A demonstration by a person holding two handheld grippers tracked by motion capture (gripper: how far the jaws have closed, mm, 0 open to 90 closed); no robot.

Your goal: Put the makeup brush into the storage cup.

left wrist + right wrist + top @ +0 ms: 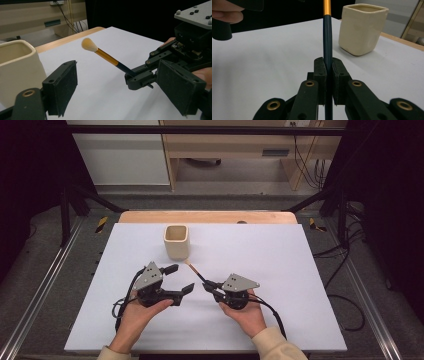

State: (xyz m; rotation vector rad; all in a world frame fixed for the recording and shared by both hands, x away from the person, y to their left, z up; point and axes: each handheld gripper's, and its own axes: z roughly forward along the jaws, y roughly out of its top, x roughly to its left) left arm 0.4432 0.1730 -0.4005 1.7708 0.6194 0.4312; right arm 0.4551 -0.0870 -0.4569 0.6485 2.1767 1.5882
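Hollow cream cup (176,241); right claw (208,286) clenched on brush (196,270), left claw (181,279) released.

High view: up above, looking forward and down on the white table (280,270). Gripper views: low and very close, looking along black jaws. Shared by all three: cream cup (176,241) (15,67) (361,30) and brush (196,271) (110,58) (327,37).

Makeup brush (110,59), dark blue-black handle, gold ferrule, pale cream bristle tuft, handle end pinched between pads, slanting up off white table surface, bristle tip toward cream square-sided cup (176,241), cup upright, empty, just beyond tip
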